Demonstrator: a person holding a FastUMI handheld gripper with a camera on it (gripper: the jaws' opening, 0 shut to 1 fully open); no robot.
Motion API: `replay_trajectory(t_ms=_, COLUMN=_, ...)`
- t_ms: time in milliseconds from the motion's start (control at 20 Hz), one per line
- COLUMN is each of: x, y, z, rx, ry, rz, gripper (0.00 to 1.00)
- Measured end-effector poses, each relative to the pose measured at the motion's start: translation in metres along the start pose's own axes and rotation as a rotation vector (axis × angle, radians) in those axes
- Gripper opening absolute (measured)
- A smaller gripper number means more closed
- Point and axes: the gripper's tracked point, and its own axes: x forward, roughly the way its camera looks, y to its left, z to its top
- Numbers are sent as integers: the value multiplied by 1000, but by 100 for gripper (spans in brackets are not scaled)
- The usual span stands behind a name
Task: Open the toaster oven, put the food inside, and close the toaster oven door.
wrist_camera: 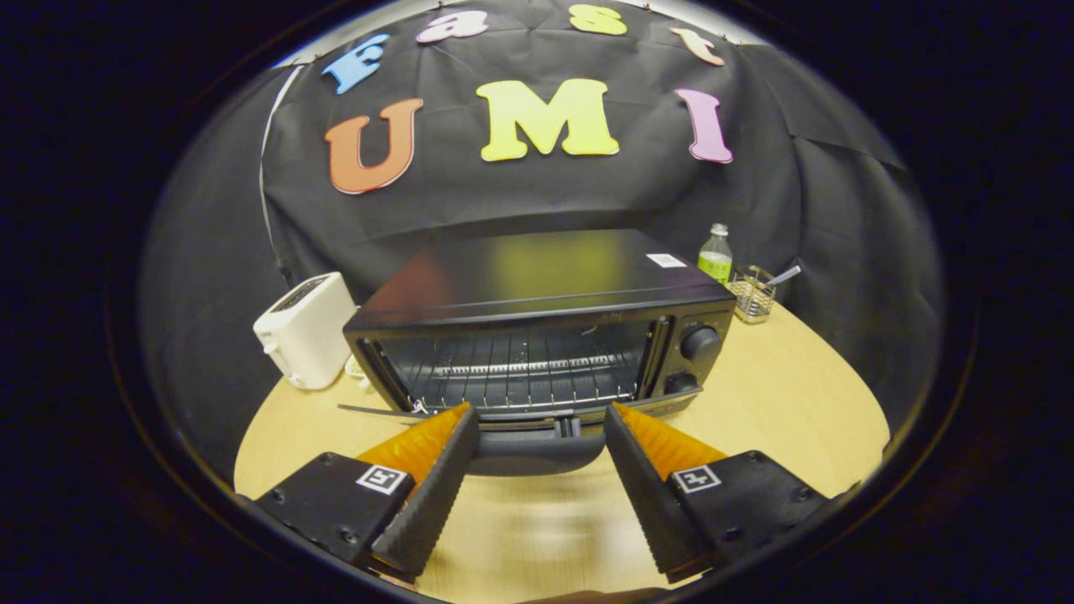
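Two ribbed fingers of the tool [541, 411] spread wide, straddling the boxy toaster oven's [537, 335] curved door handle [537, 453], gripping nothing.

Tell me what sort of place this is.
Likely a staged kitchen-style booth: a toaster oven, door down, a white toaster and a bottle on a wooden table against black cloth. The tongs are open by the door handle.

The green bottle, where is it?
In the gripper view, the bottle stands on the table behind the oven's right rear corner, beside a wire basket, far beyond the open gripper.
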Motion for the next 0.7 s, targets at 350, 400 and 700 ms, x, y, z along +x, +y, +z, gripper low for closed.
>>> replay_trajectory(t_ms=350, x=-12, y=-5, z=-86, rx=-5, ry=188, rz=-6, gripper=98)
replay_trajectory(t_ms=400, x=-11, y=-5, z=-101, rx=2, ry=224, rz=-9, gripper=98)
replay_trajectory(t_ms=700, x=-3, y=-6, z=-111, rx=41, ry=219, rz=14, gripper=97)
